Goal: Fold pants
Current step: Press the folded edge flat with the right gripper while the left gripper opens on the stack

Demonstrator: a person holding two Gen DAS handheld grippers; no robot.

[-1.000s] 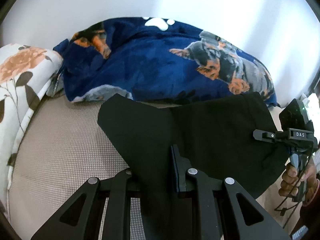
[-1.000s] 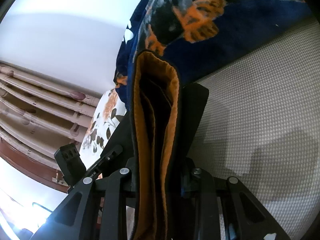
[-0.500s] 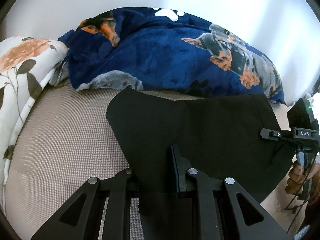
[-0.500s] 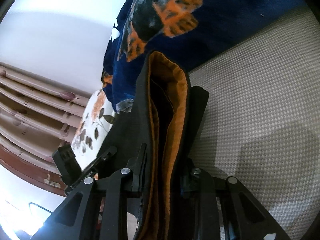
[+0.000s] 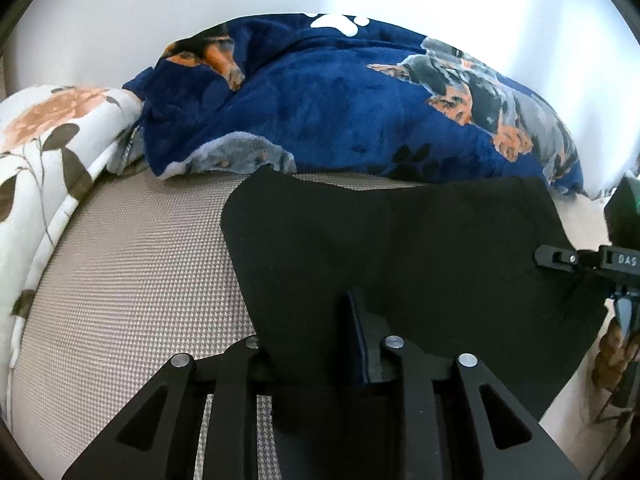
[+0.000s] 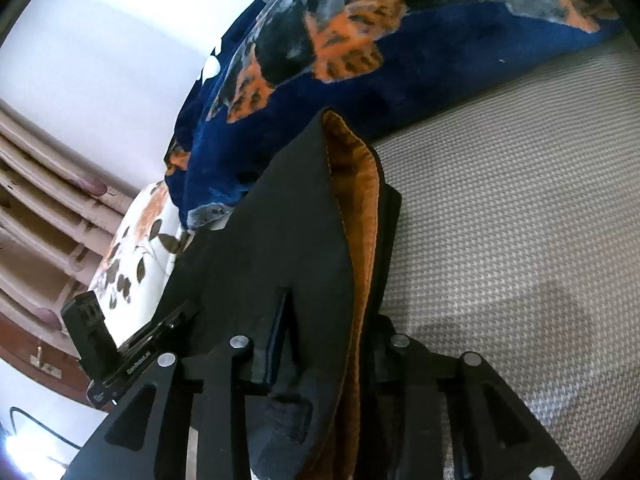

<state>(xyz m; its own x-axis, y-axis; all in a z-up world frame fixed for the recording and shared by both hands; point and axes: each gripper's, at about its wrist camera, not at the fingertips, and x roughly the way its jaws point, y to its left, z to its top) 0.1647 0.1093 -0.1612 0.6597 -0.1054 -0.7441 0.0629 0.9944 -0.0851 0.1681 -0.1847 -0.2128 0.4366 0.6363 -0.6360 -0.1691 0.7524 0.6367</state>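
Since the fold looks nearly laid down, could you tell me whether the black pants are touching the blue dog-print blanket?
Cannot tell. In the left wrist view the black pants reach the blue dog-print blanket, but neither contact nor gap shows plainly.

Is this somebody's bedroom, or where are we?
Probably a bedroom, on a bed. There's a fluffy blue dog-print blanket bunched against the wall, a flowery quilt or pillow beside it, and a woven beige bed cover with black pants lying on it.
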